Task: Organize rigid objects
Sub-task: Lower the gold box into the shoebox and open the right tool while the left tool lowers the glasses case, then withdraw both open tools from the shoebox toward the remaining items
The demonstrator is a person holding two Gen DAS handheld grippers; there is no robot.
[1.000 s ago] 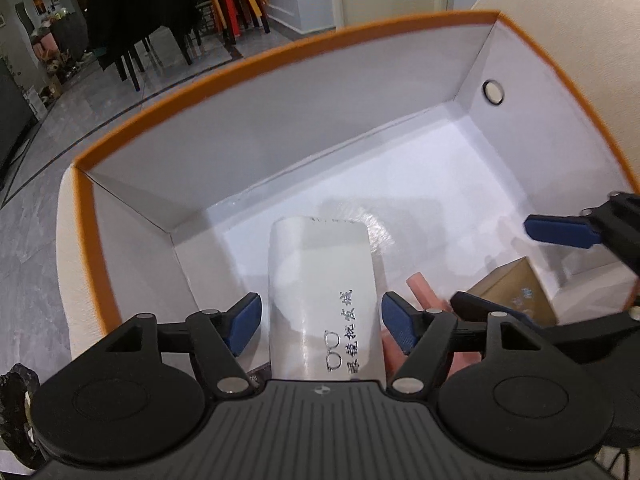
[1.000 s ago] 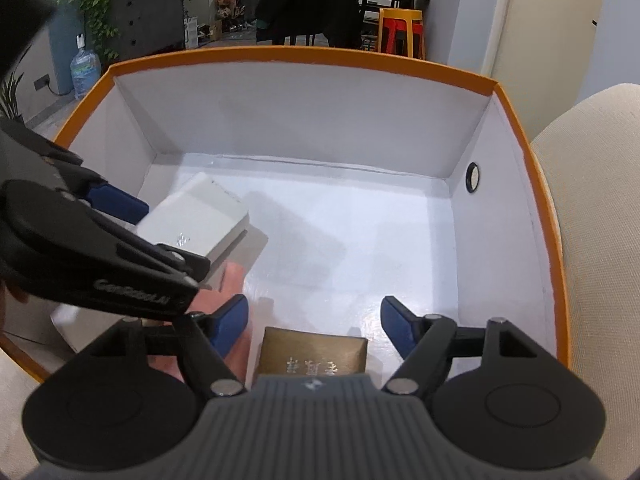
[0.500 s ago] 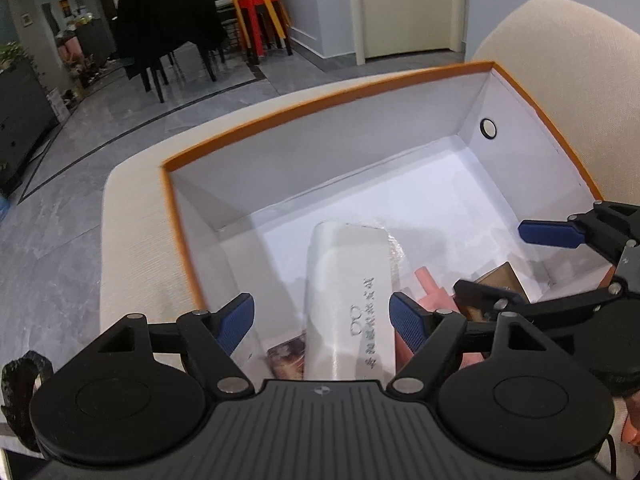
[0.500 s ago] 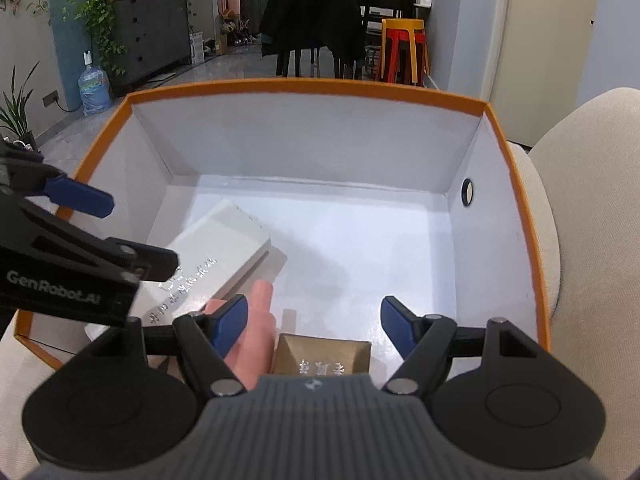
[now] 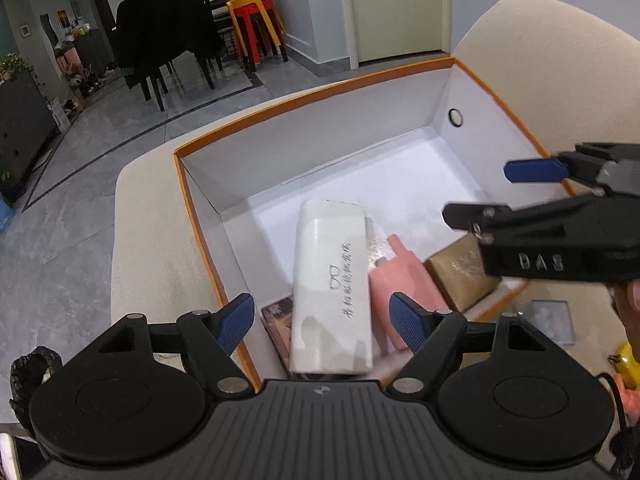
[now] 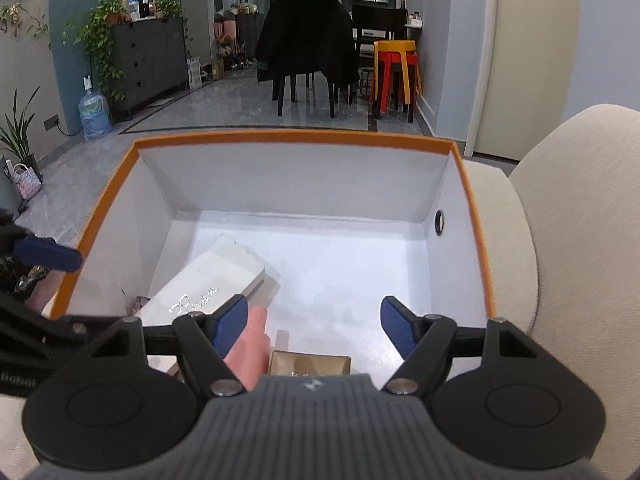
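Observation:
An orange-rimmed white box (image 5: 188, 216) (image 6: 474, 240) stands on a beige cushion. Inside it, near the front wall, lie a long white case with silver lettering (image 5: 332, 276) (image 6: 204, 284), a pink object (image 5: 404, 276) (image 6: 250, 344) and a gold box (image 5: 460, 276) (image 6: 308, 362). A dark printed card (image 5: 278, 316) pokes out from under the white case. My left gripper (image 5: 322, 322) hovers open above the near end of the white case, its pads apart from it. My right gripper (image 6: 313, 322) (image 5: 504, 192) is open over the gold box and holds nothing.
The box's far half shows bare white floor (image 6: 340, 264). A beige backrest (image 5: 560, 64) rises to the right. On the cushion right of the box lie a small grey packet (image 5: 550, 320) and a yellow item (image 5: 624, 356). A black lump (image 5: 28, 368) sits at the lower left.
My left gripper has opened wider and drawn back and up, leaving the white case lying in the box. The right gripper has also risen; more of the room shows in both views.

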